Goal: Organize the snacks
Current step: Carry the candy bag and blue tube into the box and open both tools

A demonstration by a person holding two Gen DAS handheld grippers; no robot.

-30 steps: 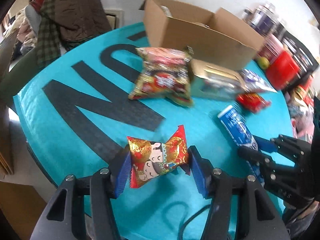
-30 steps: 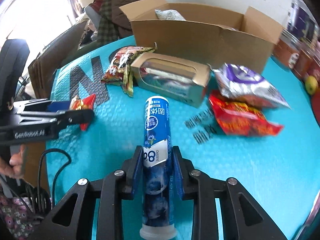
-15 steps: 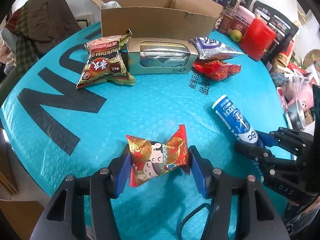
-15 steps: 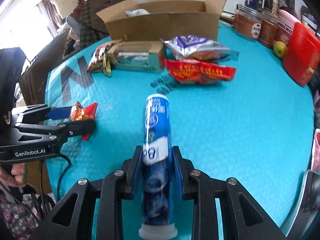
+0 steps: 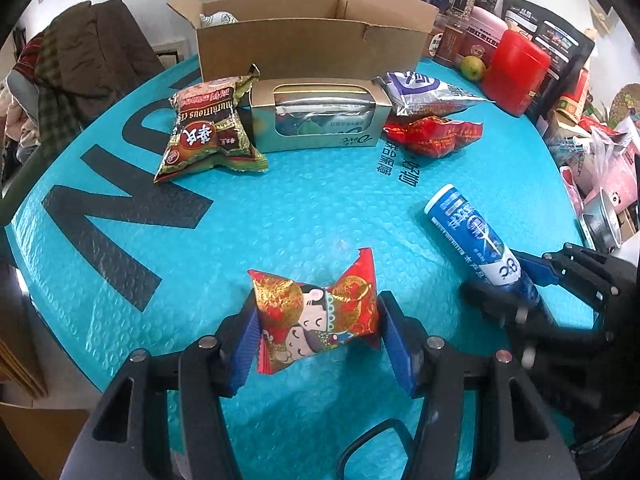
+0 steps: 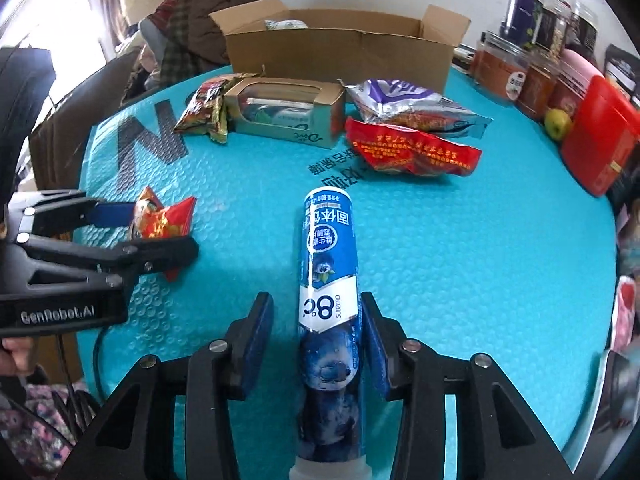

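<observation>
Blue tube (image 6: 329,280): right gripper (image 6: 318,344) has just been opening around it.

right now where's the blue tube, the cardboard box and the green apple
blue tube (image 6: 329,264), right wrist view, label mid-body
cardboard box (image 5: 312,50), left wrist view, front wall
green apple (image 6: 558,123), right wrist view, its middle

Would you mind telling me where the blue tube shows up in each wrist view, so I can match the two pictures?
Left wrist view: blue tube at right of centre, slanting toward the right gripper.
Right wrist view: blue tube at bottom centre, running up the middle between the fingers.
Shared landmark: cardboard box at the table's far side.
</observation>
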